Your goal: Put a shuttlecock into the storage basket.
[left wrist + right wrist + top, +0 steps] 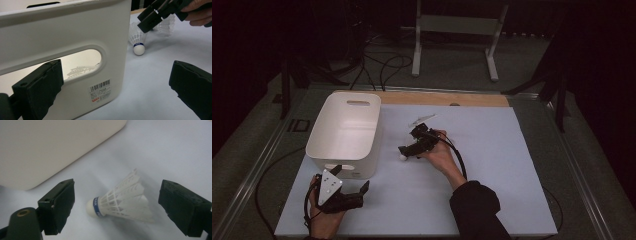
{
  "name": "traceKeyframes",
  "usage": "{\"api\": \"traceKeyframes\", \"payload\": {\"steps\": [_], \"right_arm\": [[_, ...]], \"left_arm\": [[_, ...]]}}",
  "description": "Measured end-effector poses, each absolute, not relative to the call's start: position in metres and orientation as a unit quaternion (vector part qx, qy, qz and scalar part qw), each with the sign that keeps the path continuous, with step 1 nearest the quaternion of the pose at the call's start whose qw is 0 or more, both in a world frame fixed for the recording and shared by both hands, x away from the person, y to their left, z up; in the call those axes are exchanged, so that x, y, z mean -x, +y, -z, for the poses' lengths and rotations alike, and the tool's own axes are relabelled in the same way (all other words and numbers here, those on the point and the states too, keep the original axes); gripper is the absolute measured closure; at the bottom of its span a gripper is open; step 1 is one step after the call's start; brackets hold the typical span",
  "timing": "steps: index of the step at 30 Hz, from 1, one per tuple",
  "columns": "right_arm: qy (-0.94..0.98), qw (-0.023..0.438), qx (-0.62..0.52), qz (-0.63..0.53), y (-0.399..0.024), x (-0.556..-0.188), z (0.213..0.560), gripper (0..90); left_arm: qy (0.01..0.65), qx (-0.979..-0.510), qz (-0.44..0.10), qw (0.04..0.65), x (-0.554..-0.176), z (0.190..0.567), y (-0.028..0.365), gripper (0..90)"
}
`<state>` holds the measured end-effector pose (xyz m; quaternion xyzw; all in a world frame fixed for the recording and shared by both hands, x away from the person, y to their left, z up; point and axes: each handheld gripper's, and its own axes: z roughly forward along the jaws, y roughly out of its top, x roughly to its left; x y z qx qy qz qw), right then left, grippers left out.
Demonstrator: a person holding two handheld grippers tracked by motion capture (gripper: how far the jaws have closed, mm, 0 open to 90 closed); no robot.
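A white shuttlecock [120,200] with a blue band lies on its side on the pale blue mat, cork toward the white bin [50,145]. My right gripper [120,210] is open, one jaw on each side of the shuttlecock and neither touching it. In the high view the right gripper [405,150] hovers over the shuttlecock [403,157] just right of the bin [344,132]. My left gripper [350,178] is open at the bin's near right corner and holds nothing. In the left gripper view, a second shuttlecock [80,71] lies inside the bin [62,30], seen through the handle slot.
The mat [492,165] covers most of the table, with a wooden strip [442,98] along its far edge. Cables and a white metal stand [457,30] sit on the floor beyond. In the left gripper view a barcode label [100,90] marks the bin's end wall.
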<state>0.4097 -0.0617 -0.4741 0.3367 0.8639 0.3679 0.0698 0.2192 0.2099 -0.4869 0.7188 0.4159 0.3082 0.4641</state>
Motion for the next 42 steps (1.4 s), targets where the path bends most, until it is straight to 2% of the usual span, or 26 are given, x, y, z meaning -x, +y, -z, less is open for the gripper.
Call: {"api": "traceKeyframes", "payload": {"steps": [5,10,12,14,17,18,23,25,26,36,42], "right_arm": [[0.871,0.055,-0.326,-0.362,-0.062,-0.410,0.477,19.5],[0.875,0.048,-0.316,-0.362,-0.062,-0.406,0.476,28.5],[0.876,0.048,-0.307,-0.369,-0.062,-0.402,0.473,36.6],[0.877,0.046,-0.301,-0.372,-0.062,-0.401,0.471,38.7],[0.882,0.049,-0.287,-0.371,-0.059,-0.396,0.467,46.6],[0.885,0.048,-0.280,-0.370,-0.058,-0.394,0.466,51.7],[0.893,0.040,-0.269,-0.359,-0.054,-0.390,0.468,60.4],[0.898,0.040,-0.256,-0.356,-0.052,-0.390,0.469,66.3],[0.901,0.046,-0.248,-0.354,-0.051,-0.389,0.470,73.0],[0.906,0.055,-0.245,-0.341,-0.049,-0.388,0.469,87.9],[0.908,0.062,-0.244,-0.336,-0.050,-0.388,0.467,89.3]], "left_arm": [[0.416,-0.719,-0.308,0.464,-0.219,0.487,0.210,0.1],[0.416,-0.719,-0.309,0.464,-0.219,0.487,0.209,0.1],[0.416,-0.719,-0.308,0.464,-0.219,0.487,0.209,0.1],[0.416,-0.719,-0.309,0.464,-0.219,0.487,0.209,0.1],[0.415,-0.720,-0.309,0.462,-0.219,0.487,0.209,0.1],[0.415,-0.720,-0.309,0.462,-0.219,0.487,0.209,0.1],[0.416,-0.719,-0.309,0.463,-0.219,0.487,0.209,0.1],[0.416,-0.719,-0.309,0.463,-0.219,0.487,0.209,0.1],[0.416,-0.719,-0.309,0.463,-0.219,0.487,0.209,0.1],[0.416,-0.720,-0.309,0.463,-0.219,0.487,0.209,0.1],[0.416,-0.720,-0.309,0.462,-0.219,0.487,0.209,0.1]]}}
